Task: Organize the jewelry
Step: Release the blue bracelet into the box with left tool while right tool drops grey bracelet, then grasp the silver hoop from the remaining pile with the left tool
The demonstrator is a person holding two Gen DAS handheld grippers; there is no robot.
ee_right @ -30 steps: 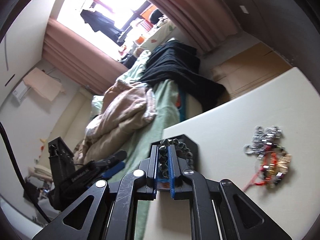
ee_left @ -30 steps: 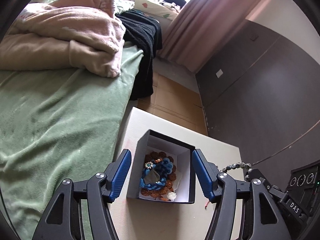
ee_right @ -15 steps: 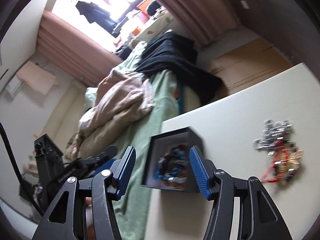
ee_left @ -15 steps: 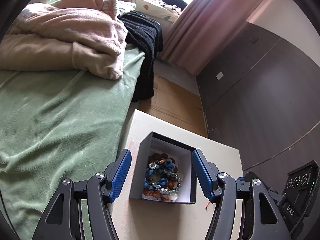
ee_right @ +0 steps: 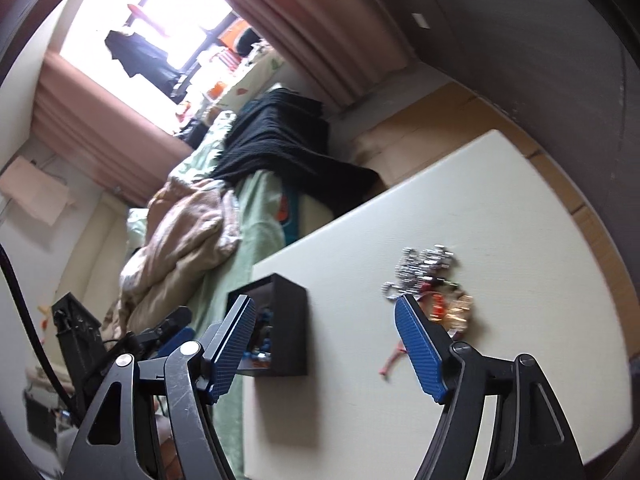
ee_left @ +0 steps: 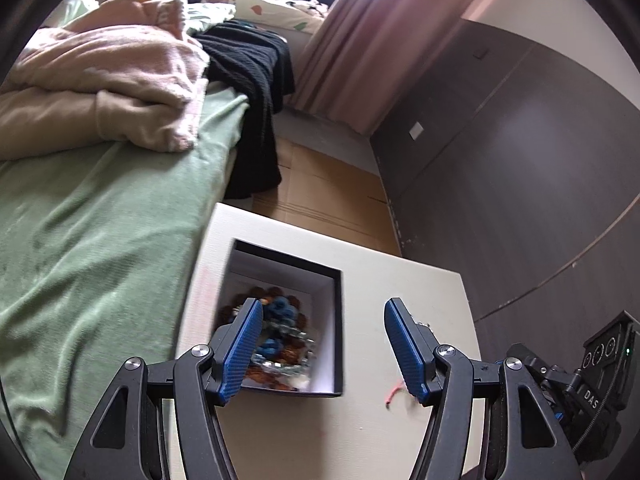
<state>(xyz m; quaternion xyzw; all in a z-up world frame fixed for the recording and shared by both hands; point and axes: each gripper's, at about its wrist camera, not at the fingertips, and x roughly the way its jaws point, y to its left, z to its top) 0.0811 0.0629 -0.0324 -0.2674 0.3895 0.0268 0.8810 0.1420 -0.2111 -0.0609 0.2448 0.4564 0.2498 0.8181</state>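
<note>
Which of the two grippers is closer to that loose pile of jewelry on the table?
Right. The right gripper hangs open with one blue finger just short of the jewelry pile. The left gripper, also open, sits over by the black box.

Cream table (ee_right: 500, 216) beside the green-covered bed (ee_left: 80, 240). On it: open black box (ee_right: 288, 320) holding beaded jewelry (ee_left: 280, 332), at the edge nearest the bed. Loose jewelry pile (ee_right: 432, 280), silver, red and gold, well right of the box.
</note>
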